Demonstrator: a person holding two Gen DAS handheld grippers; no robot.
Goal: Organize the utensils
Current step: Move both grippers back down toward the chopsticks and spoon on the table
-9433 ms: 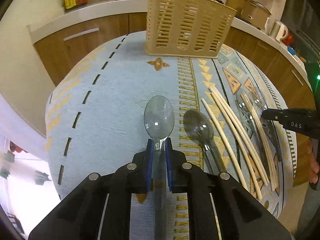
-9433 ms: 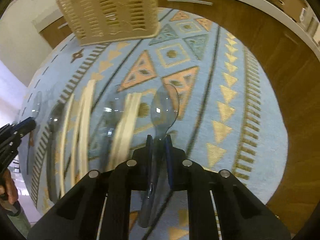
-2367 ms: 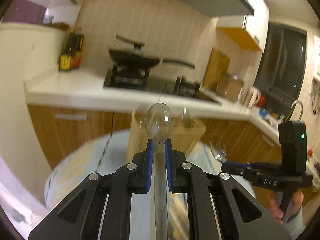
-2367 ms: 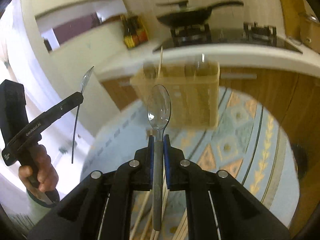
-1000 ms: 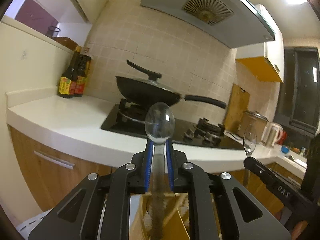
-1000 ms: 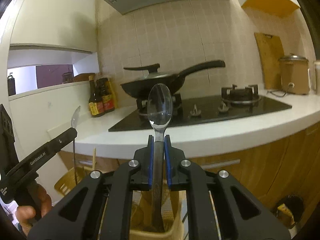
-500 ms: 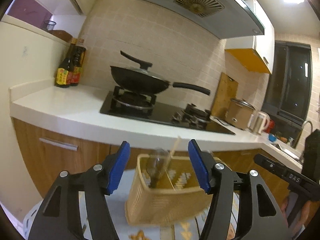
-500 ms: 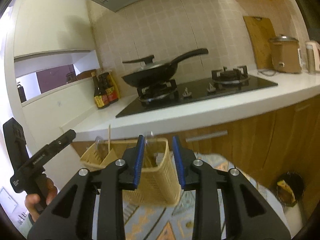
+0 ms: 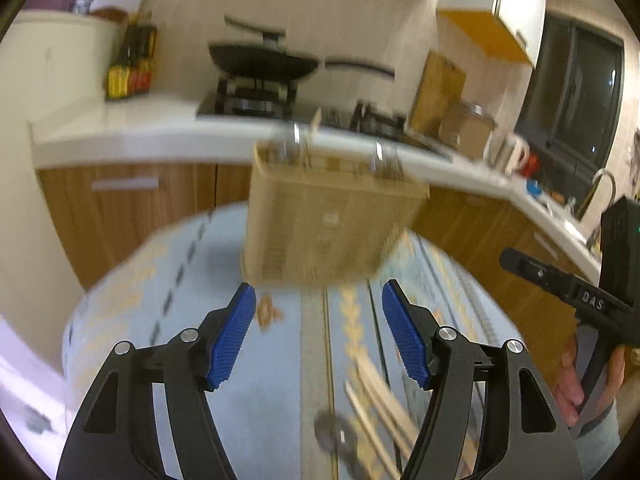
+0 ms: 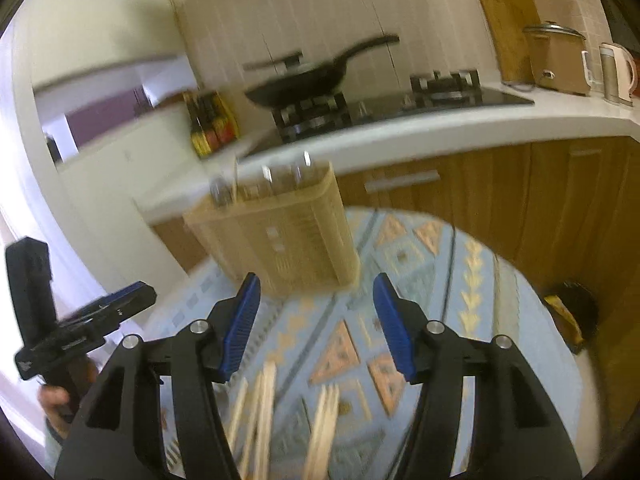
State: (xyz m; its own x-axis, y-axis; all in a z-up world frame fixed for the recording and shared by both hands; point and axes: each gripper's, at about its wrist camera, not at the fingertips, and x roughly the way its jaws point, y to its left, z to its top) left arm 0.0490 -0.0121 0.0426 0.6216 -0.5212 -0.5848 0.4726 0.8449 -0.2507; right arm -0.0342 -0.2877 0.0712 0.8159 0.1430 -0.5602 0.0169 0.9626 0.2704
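A beige slotted utensil basket [image 9: 332, 224] stands at the far side of the round table; clear spoons [image 9: 296, 144] and a chopstick stick up out of it. It also shows in the right wrist view [image 10: 276, 240]. My left gripper [image 9: 320, 332] is open and empty, above the table in front of the basket. My right gripper [image 10: 316, 328] is open and empty too. Wooden chopsticks [image 9: 380, 408] and a clear spoon [image 9: 336, 436] lie on the blue patterned tablecloth [image 9: 180, 280] below. Chopsticks also show in the right wrist view [image 10: 260, 420]. Both views are blurred.
Behind the table runs a white kitchen counter [image 9: 120, 132] with a black pan [image 9: 260, 64] on a stove, sauce bottles [image 9: 128, 72], a rice cooker [image 10: 556, 60] and a kettle [image 10: 616, 72]. Wooden cabinets [image 10: 520, 208] stand below. A bin [image 10: 568, 312] sits on the floor at right.
Both grippers held a clear spoon upright over the basket a second ago, then opened and let them drop in. Both have since pulled back and tilted down toward the table.
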